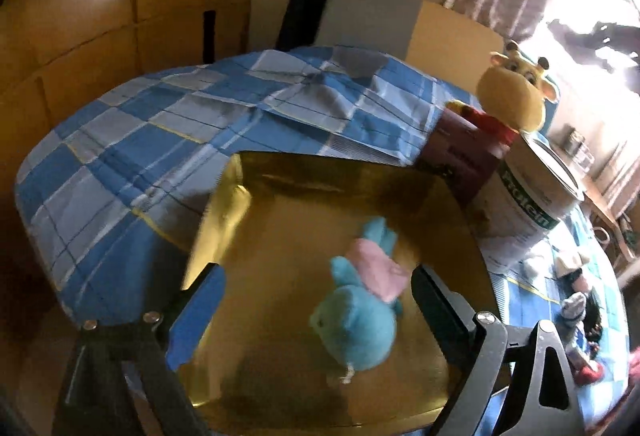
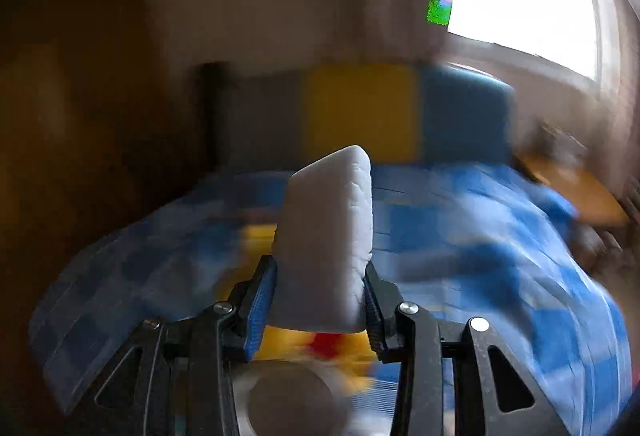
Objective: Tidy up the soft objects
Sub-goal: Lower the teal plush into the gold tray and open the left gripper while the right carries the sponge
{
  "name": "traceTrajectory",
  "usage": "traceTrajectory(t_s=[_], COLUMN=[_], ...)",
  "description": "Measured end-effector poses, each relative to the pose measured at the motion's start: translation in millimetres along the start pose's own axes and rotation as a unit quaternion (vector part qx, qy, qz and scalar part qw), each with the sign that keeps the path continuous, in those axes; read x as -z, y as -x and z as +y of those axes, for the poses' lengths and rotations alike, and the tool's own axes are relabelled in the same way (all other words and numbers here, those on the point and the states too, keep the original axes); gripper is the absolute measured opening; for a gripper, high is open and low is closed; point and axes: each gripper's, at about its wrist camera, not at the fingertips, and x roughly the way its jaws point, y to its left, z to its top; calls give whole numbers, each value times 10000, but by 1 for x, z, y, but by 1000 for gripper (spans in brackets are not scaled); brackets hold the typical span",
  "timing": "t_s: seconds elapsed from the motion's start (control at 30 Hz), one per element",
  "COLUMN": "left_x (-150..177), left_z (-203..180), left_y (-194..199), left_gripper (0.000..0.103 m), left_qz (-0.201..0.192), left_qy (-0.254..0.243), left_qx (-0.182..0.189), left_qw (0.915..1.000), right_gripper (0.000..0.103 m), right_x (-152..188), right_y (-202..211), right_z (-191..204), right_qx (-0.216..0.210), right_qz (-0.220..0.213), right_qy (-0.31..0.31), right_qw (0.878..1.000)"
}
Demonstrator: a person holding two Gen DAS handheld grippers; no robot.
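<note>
Resting in the gold tray (image 1: 360, 180), a blue plush (image 1: 356, 320) lies between the left gripper's (image 1: 316, 300) wide-open fingers; the right gripper (image 2: 320, 300) clamps a white sponge (image 2: 326, 236); giraffe (image 1: 516, 96) awaits.

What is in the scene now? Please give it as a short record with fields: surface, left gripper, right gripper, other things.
surface: bed with blue checked cover
container: gold box, open on the bed
in container: blue plush toy with pink part, lying on the box floor
left gripper: open, toy between the fingers, pads not pressing it
right gripper: shut on white foam block, lifted above the bed
other things: yellow plush animal, tin labelled Protein
</note>
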Motion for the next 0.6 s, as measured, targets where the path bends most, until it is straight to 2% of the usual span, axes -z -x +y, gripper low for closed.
traceTrajectory(t_s=[0.1,0.23,0.4,0.6], left_x=[1,2,6,9], left_z=[11,20,28,35], left_y=[6,12,19,24], left_gripper=[101,103,103,103], left_qz=[-83,-128,-151,-144], left_qy=[101,148,257,319], left_qx=[-113,-221,-444,-625], left_qw=[9999,9996,9986,9974], right_gripper=[40,40,40,46], right_x=[36,104,171,208], right_y=[-11,-38,-68,-84], right_z=[61,112,131,135], right_qx=[-566,-887,-763,-176], right_qz=[451,1266,1956,2048], right_qy=[647,1042,1156,1233], right_qw=[9953,9825,9709,9709])
